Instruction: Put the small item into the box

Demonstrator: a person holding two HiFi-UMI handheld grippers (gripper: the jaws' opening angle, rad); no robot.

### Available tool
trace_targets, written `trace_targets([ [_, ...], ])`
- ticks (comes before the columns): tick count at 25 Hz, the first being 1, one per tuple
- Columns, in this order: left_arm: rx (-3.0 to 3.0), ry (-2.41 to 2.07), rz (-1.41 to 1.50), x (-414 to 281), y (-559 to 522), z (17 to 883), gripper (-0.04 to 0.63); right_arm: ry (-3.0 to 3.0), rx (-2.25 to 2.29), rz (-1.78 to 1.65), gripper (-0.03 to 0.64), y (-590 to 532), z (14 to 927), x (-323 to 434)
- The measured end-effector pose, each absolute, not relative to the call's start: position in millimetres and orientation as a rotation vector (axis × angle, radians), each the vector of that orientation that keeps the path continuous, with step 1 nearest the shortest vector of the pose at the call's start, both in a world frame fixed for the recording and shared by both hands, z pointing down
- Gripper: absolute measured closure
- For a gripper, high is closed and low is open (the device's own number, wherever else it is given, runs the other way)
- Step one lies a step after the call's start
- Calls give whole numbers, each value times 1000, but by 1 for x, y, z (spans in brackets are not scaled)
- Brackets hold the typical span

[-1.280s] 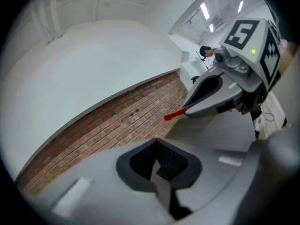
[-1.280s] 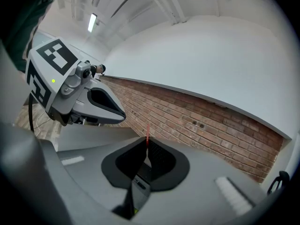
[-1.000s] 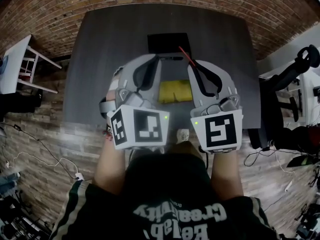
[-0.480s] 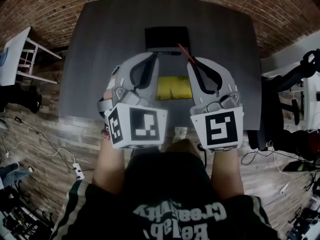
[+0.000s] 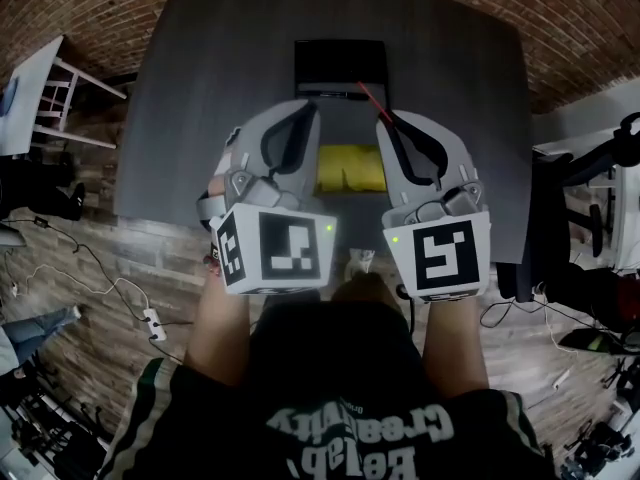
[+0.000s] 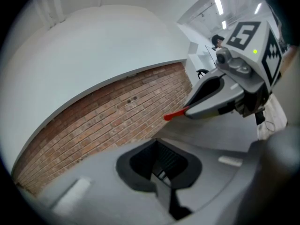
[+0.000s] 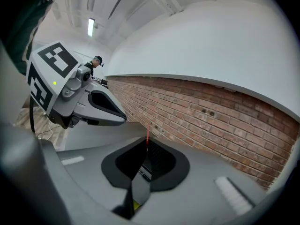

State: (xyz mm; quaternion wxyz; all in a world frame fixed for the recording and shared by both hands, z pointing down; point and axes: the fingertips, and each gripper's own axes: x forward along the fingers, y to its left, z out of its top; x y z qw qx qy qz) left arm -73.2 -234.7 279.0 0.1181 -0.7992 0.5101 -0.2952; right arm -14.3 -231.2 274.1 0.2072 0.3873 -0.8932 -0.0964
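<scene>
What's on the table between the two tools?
A yellow item lies on the dark table between the left tool and the right tool, which grips a red stick; the head view shows it.

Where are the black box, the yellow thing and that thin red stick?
black box [image 5: 340, 66]: head view, the middle of it.
yellow thing [image 5: 350, 168]: head view, its centre.
red stick [image 5: 371, 97]: head view, halfway along the part that shows.

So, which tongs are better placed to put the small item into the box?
Right. The right tongs are shut on the thin red item, which points toward the black box; the left tongs hold nothing.
</scene>
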Motion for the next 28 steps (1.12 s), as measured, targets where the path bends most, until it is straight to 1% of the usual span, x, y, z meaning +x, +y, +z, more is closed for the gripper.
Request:
trace_targets([
  [13,-2366,1510,-927,-82,-237,318,594,-2483,1023,-211,600,-233,303,-21],
  [28,-2406,1498,-974,-75,-228,347,594,-2465,1000,-164,600,-224,329,-14],
])
